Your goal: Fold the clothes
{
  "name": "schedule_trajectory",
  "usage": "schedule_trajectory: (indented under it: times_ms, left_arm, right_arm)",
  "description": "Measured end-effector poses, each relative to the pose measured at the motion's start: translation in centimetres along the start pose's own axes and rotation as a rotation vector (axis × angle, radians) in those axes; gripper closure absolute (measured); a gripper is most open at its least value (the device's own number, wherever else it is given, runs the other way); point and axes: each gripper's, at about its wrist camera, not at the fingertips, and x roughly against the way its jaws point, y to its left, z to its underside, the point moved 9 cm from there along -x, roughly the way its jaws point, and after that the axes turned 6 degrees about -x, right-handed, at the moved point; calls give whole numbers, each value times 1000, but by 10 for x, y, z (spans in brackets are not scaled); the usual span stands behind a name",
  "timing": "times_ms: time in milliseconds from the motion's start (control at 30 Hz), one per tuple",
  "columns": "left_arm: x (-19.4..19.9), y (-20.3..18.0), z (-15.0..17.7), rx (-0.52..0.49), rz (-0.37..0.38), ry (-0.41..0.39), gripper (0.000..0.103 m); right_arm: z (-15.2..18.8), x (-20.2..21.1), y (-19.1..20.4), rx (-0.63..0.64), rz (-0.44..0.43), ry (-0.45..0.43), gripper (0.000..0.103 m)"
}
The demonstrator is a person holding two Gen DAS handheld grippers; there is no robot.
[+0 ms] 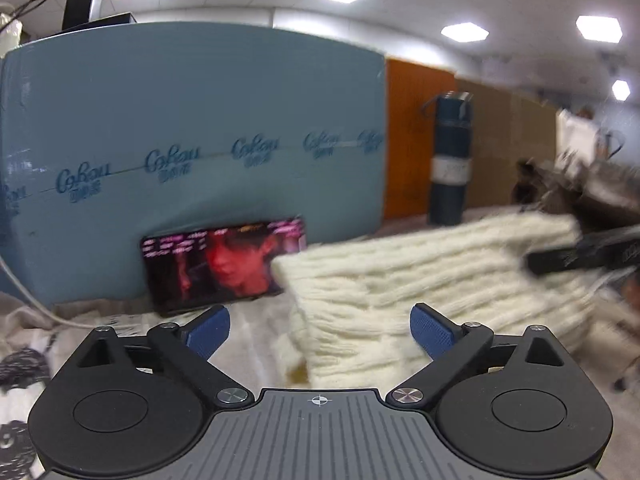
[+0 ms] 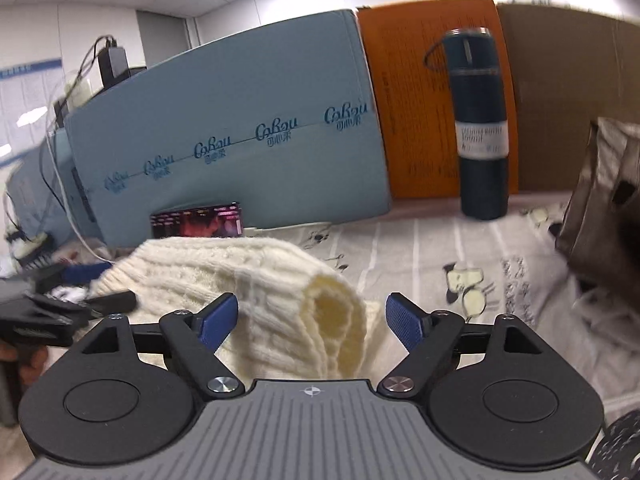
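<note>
Lying doubled over on the patterned bedsheet (image 2: pixel 420 240), the cream cable-knit sweater (image 2: pixel 256 280) looks mid-fold (rolled edge nearest). The right gripper (image 2: pixel 308 320) and left gripper (image 1: pixel 320 330) both stand wide, holding nothing; next they'd need to pinch an edge, I'd judge.

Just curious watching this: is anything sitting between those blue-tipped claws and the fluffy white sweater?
Nothing visible does. The cream sweater lies right ahead of the open right gripper, its rolled edge between the fingers. The left gripper is open too, with the knit directly ahead.
</note>
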Motion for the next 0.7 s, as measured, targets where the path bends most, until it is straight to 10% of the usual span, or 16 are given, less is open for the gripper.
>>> schedule_trajectory:
  times_ms: [200,400,567,700]
  left_arm:
    - [-5,12,6,71,-36,28,3]
    - [2,-3,1,149,158,-7,6]
    - [6,-17,-1,164,255,15,50]
    - [10,-27,2,132,296,54,54]
  right_arm:
    - [-1,0,-15,-68,26,11,16]
    - [5,-22,-30,-63,189,8,20]
    - [-6,-33,-35,-176,136,-17,47]
    - [-16,-46,-30,-177,104,-36,57]
